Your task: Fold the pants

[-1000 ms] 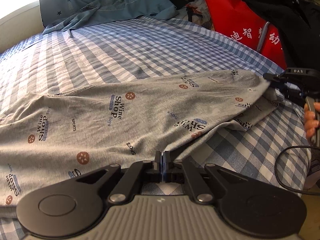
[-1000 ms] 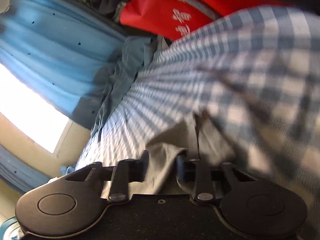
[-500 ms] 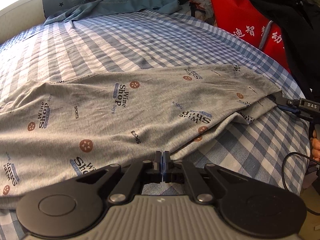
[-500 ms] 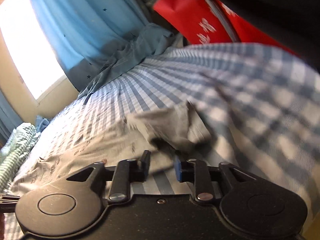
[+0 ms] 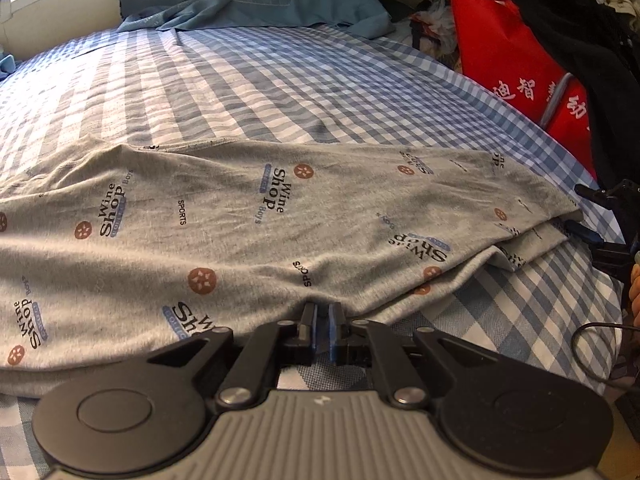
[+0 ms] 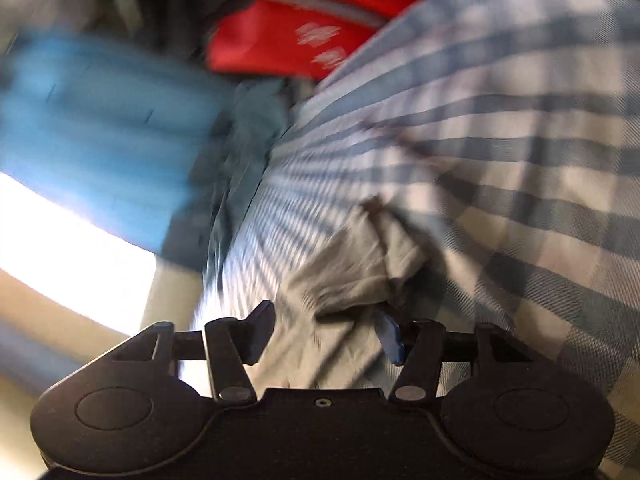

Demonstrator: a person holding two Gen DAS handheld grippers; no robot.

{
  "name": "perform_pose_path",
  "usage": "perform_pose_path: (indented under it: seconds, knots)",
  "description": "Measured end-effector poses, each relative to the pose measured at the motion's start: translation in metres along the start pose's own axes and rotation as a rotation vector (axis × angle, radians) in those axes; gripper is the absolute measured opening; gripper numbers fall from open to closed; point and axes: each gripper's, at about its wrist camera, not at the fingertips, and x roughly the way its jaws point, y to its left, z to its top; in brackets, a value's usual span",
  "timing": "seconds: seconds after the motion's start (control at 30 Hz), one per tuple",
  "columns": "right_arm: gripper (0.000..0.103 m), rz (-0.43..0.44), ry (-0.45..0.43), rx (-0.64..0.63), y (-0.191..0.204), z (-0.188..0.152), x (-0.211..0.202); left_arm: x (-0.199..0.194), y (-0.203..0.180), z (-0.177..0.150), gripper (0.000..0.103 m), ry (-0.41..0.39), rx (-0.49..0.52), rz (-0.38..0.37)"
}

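Grey printed pants lie folded lengthwise across the checked bed. My left gripper sits at their near edge, the cloth pinched at its tips. Its blue pads are starting to part by a sliver. At the pants' right end, my right gripper is held just off the corner. In the blurred right wrist view, the right gripper has its jaws wide and still opening. The bunched pants end lies loose between them, and neither pad presses on it.
A blue garment lies at the far side of the bed under a blue curtain. A red bag and dark clothes stand to the right. A black cable hangs by the bed's right edge, near a person's hand.
My right gripper opened and let go of the pants' end, which now rests on the bed, and its wrist rolled. The left gripper's pads parted slightly.
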Motion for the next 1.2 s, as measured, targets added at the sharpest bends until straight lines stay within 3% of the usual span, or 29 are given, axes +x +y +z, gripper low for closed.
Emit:
perform_pose_path:
  seconds: [0.07,0.1,0.13,0.2,0.27,0.37,0.47,0.6,0.7,0.77,0.83,0.9,1.03,1.2]
  knots:
    - [0.039,-0.050,-0.017,0.062,-0.003,0.006,0.003,0.003,-0.001,0.000,0.005,-0.005,0.001,0.006]
    - [0.027,-0.079,-0.021,0.068,-0.002,0.008,0.006,0.005,-0.001,0.000,0.005,-0.005,-0.003,0.007]
    - [0.017,-0.108,-0.029,0.060,-0.002,0.009,0.008,0.006,-0.002,0.000,0.005,-0.006,-0.006,0.006]
    - [0.006,-0.144,-0.043,-0.001,0.003,0.011,0.010,0.005,-0.001,-0.001,0.006,-0.010,-0.014,0.000]
    - [0.004,-0.147,-0.080,-0.129,0.016,0.011,0.006,0.003,-0.001,-0.002,0.007,-0.010,-0.014,-0.005]
    - [0.004,-0.137,-0.198,-0.437,0.047,-0.001,-0.014,0.001,0.000,-0.004,0.007,-0.012,-0.005,-0.007]
    - [0.004,-0.172,-0.208,-0.607,0.052,-0.011,-0.021,-0.001,0.000,-0.006,0.008,-0.016,0.006,-0.008]
    - [0.012,-0.306,-0.114,-0.682,0.031,-0.017,-0.006,-0.004,0.001,-0.008,0.019,-0.018,0.011,-0.024]
    - [0.021,-0.319,-0.116,-0.685,0.026,-0.019,-0.010,-0.008,0.000,-0.009,0.030,-0.021,0.034,-0.037]
    - [0.037,-0.324,-0.154,-0.740,0.034,-0.026,-0.016,-0.011,-0.003,-0.012,0.047,-0.031,0.070,-0.036]
    - [0.069,-0.295,-0.173,-0.807,0.045,-0.033,-0.019,-0.013,-0.007,-0.013,0.056,-0.043,0.105,-0.036]
    - [0.079,-0.260,-0.155,-0.860,0.053,-0.039,-0.018,-0.013,-0.015,-0.013,0.057,-0.046,0.149,-0.037]
    - [0.088,-0.225,-0.093,-1.038,0.065,-0.060,-0.014,-0.008,-0.033,-0.012,0.057,-0.064,0.237,-0.022]
    - [0.084,-0.247,-0.033,-1.320,0.073,-0.097,-0.005,0.000,-0.057,-0.008,0.057,-0.099,0.318,-0.033]
